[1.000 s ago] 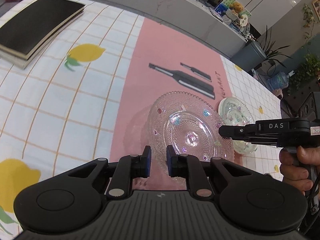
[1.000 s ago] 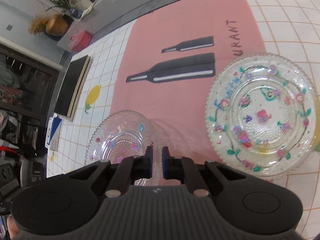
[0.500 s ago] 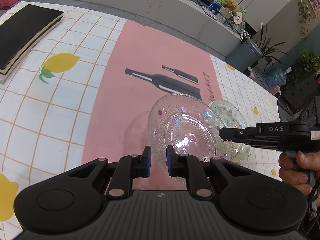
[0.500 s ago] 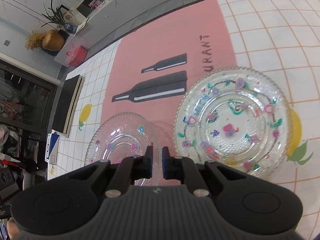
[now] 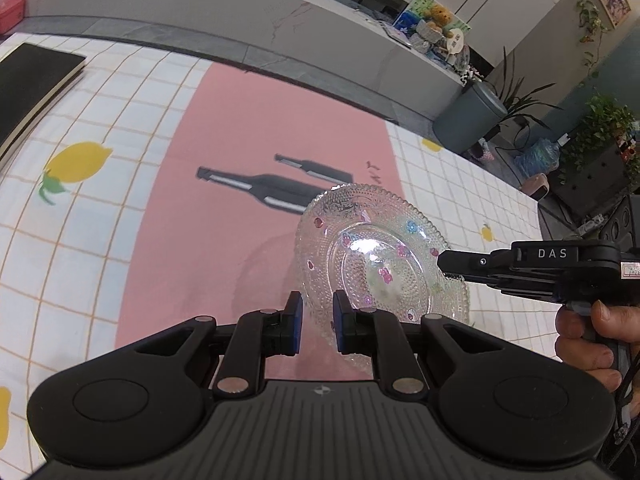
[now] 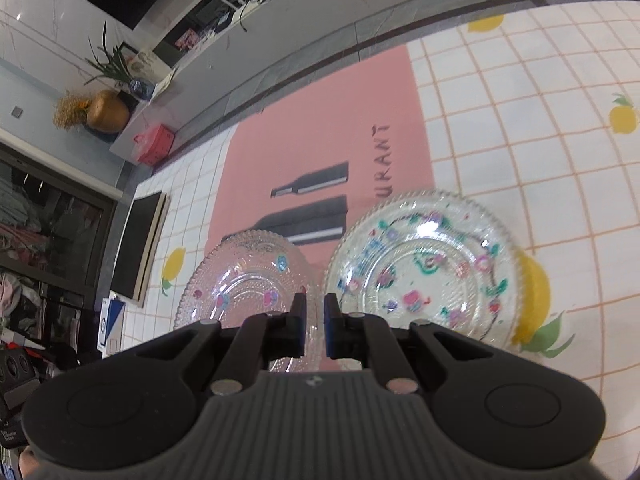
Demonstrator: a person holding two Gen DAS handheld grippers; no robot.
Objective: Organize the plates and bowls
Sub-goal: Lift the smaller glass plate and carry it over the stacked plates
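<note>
Above the pink runner (image 5: 256, 128) that crosses the middle of the table, a clear glass plate (image 5: 376, 256) with small pink and blue flowers is held tilted, its near rim clamped between the blue pads of the left gripper (image 5: 316, 322). The same plate's rim on the other side sits at the tip of the right gripper (image 5: 444, 264), which reaches in from the right edge of the left wrist view with a hand (image 5: 592, 332) wrapped round its grip. From the right wrist view, the right gripper's jaws are nearly together and pinch the plate's rim at that side. Just beside this plate, to its right in that view, a second glass plate (image 6: 436, 264) painted with green, pink and blue flowers lies on the cloth, straddling the runner's right border and partly covering a yellow lemon print (image 6: 532, 292); the picture is blurred there, so I cannot tell whether the two rims touch.

Two black bottle shapes (image 5: 276, 184) and dark lettering (image 6: 380, 164) are printed on the runner beyond the plates. Either side of the runner is a white checked tablecloth (image 5: 80, 240) with lemons. A black book (image 5: 28, 84) lies near the table's far left corner. Beyond the far edge runs a grey counter (image 5: 200, 4), with a grey bin (image 5: 468, 116) and green plants (image 5: 600, 132) off to the right.
</note>
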